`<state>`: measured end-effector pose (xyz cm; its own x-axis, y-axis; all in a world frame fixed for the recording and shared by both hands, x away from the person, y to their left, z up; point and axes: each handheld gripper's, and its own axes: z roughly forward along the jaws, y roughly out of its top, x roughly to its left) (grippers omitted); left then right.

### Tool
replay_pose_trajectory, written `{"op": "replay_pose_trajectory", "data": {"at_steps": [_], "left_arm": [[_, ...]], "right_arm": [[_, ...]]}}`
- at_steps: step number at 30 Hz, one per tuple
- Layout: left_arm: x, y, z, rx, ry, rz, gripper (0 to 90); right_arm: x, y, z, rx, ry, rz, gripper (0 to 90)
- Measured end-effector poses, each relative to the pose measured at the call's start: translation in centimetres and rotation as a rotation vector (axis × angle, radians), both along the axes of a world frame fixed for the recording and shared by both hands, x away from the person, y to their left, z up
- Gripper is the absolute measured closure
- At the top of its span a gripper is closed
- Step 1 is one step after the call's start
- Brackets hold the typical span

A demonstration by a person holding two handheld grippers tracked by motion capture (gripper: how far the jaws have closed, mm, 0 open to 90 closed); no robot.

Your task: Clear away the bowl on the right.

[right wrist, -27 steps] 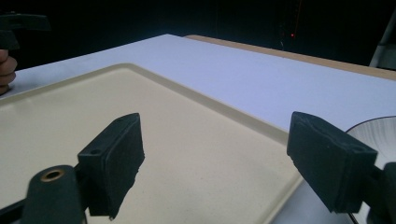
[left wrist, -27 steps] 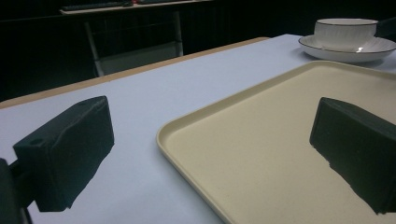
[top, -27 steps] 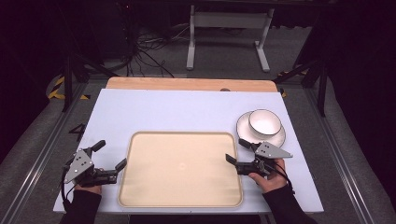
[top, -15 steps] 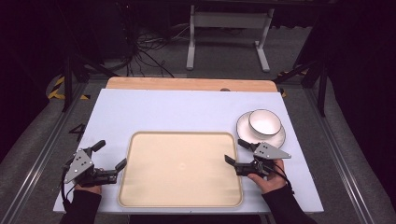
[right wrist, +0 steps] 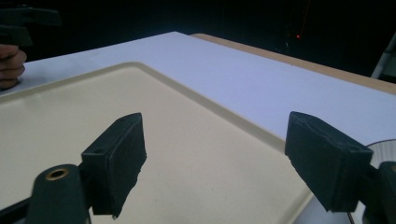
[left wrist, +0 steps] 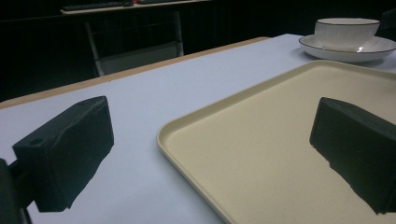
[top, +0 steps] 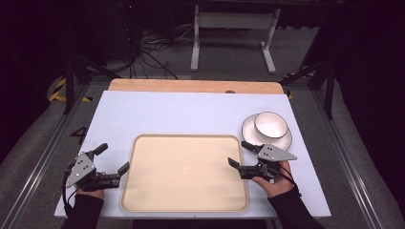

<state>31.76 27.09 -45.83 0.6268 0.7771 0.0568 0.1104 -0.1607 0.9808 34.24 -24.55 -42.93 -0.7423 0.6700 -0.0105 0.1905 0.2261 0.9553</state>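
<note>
A cream tray (top: pixel 184 174) lies at the front middle of the pale table, with nothing on it. My left gripper (top: pixel 113 157) stands open at the tray's left rim; in the left gripper view (left wrist: pixel 210 154) one jaw hangs over the table and the other over the tray (left wrist: pixel 261 140). My right gripper (top: pixel 238 153) is open at the tray's right rim, and in the right gripper view (right wrist: pixel 219 158) both jaws hover above the tray (right wrist: pixel 93 121) with nothing between them. A white bowl (top: pixel 271 125) sits on a white plate (top: pixel 250 131) just behind the right gripper.
The bowl (left wrist: pixel 346 31) and plate (left wrist: pixel 345 49) stand beyond the tray's far corner. A wooden strip (top: pixel 191 86) runs along the table's back edge. A metal stand (top: pixel 234 28) and cables lie on the dark floor behind. The other hand (right wrist: pixel 9 65) shows past the tray.
</note>
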Motion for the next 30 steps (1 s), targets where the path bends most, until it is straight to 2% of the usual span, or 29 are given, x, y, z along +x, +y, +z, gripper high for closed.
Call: {"op": "replay_pose_trajectory", "data": {"at_steps": [10, 18, 30], "left_arm": [[0.0, 0.0, 0.0, -0.001, 0.0, 0.002, 0.3], [0.0, 0.0, 0.0, -0.001, 0.0, 0.004, 0.3], [0.0, 0.0, 0.0, -0.001, 0.001, 0.004, 0.2]], "right_arm": [[0.1, -0.3, 1.8, 0.052, -0.03, 0.003, 19.9], [0.0, -0.1, 2.9, 0.068, -0.066, 0.009, 19.9], [0.0, 0.1, 4.1, 0.083, -0.089, 0.017, 19.9]]}}
